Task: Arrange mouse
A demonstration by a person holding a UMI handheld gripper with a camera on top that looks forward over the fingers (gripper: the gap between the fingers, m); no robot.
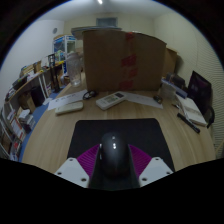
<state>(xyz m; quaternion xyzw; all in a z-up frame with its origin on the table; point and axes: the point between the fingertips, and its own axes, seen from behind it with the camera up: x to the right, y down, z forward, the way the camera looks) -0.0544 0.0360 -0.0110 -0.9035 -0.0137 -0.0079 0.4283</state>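
Mouse: dark, glossy, rounded plastic computer mouse [113, 160] is sitting between the two fingers of the gripper [112, 166], its hump rising at 6 o'clock of the black rectangular mouse mat [117, 134].
Jaws: both magenta pads [89, 157] are pressing against the mouse's flanks, so the jaws are clenching on it; whether it is lifted clear of the mat cannot be told.
Handling: judging by its look, the mouse is light and rigid, with a smooth curved shell that is likely slippery; a hold low on the straighter side walls is looking safer than one high on the dome.
Risk: squeezing near the top could be popping it forward out of the pads.
Desk: pale wooden desktop [55, 140] is carrying the mat.
Surroundings: white keyboard [69, 104] is lying at 10 o'clock from the mat, a white remote-like device [110, 100] at 12 o'clock, a brown cardboard box [122, 60] standing beyond them.
Right side: open laptop [200, 92] is resting at 2 o'clock.
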